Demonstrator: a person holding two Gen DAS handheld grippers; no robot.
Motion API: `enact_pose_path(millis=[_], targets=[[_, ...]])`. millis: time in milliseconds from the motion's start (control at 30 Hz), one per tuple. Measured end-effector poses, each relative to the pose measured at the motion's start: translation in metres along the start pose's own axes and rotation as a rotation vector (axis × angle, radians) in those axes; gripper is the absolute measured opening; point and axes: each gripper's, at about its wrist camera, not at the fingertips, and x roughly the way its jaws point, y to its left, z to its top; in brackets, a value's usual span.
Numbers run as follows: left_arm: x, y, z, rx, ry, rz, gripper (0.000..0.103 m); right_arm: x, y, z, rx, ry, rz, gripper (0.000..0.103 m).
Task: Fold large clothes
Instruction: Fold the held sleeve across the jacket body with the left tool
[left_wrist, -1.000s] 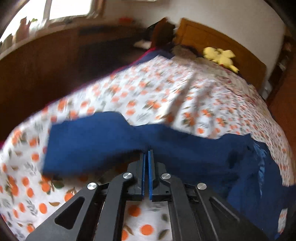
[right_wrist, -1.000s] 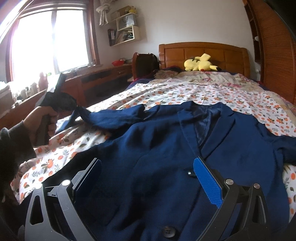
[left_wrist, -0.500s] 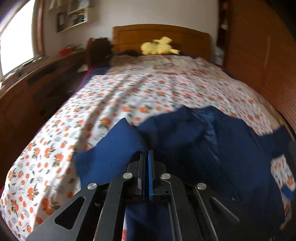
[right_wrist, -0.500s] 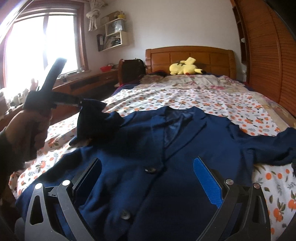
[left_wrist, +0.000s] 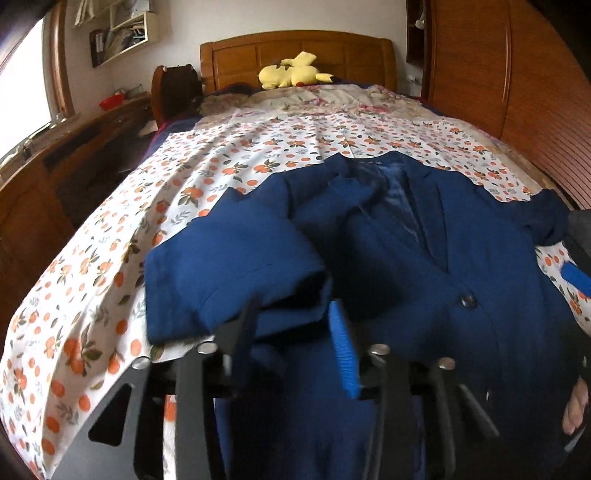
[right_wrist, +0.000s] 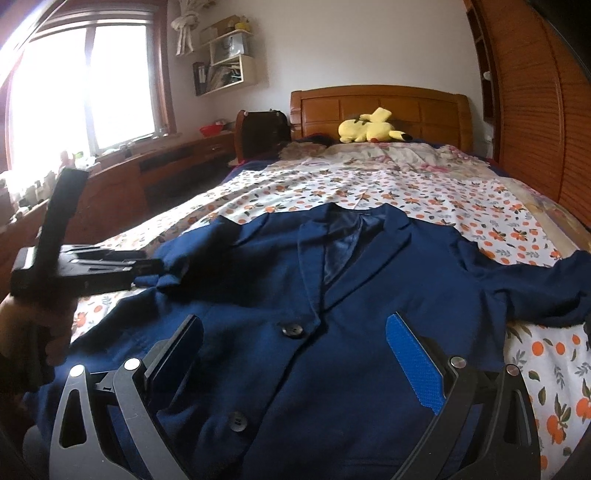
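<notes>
A navy blazer (right_wrist: 332, 295) lies face up on the bed, collar toward the headboard, buttons down its front. Its left sleeve (left_wrist: 229, 266) is folded inward over the chest. My left gripper (left_wrist: 291, 325) has its jaws apart just behind the sleeve cuff, which lies loose between them. It shows in the right wrist view (right_wrist: 147, 267) at the sleeve end. My right gripper (right_wrist: 295, 347) is open and empty above the blazer's lower front. The right sleeve (right_wrist: 535, 284) lies spread out to the right.
The bed has a white sheet with orange print (right_wrist: 406, 195). A yellow plush toy (right_wrist: 369, 129) lies by the wooden headboard (right_wrist: 376, 103). A wooden desk (right_wrist: 166, 162) runs along the left under the window. A wooden wardrobe (right_wrist: 535, 110) stands on the right.
My left gripper carried the left sleeve inward over the blazer's chest and has opened, letting the sleeve go. My right gripper stayed open above the blazer's front.
</notes>
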Motion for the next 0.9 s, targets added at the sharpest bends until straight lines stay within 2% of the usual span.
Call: enact_pose_path(millis=[133, 333, 533, 733, 900], targets=[[-0.006, 0.021, -0.009, -0.025, -0.008, 0.022, 0.050, 0.002, 0.007, -0.001, -0.013, 0.004, 0.015, 0.096], [0.010, 0.069, -0.010, -0.082, 0.010, 0.095, 0.065, 0.007, 0.020, -0.004, -0.042, 0.014, 0.030, 0.096], [0.043, 0.114, -0.014, -0.130, 0.080, 0.150, 0.066, 0.021, 0.021, -0.011, -0.050, 0.047, 0.026, 0.096], [0.069, 0.137, -0.019, -0.181, 0.136, 0.146, 0.066, 0.027, 0.022, -0.015, -0.058, 0.065, 0.026, 0.096], [0.090, 0.136, -0.019, -0.193, 0.175, 0.107, 0.066, 0.031, 0.022, -0.018, -0.059, 0.075, 0.029, 0.096]])
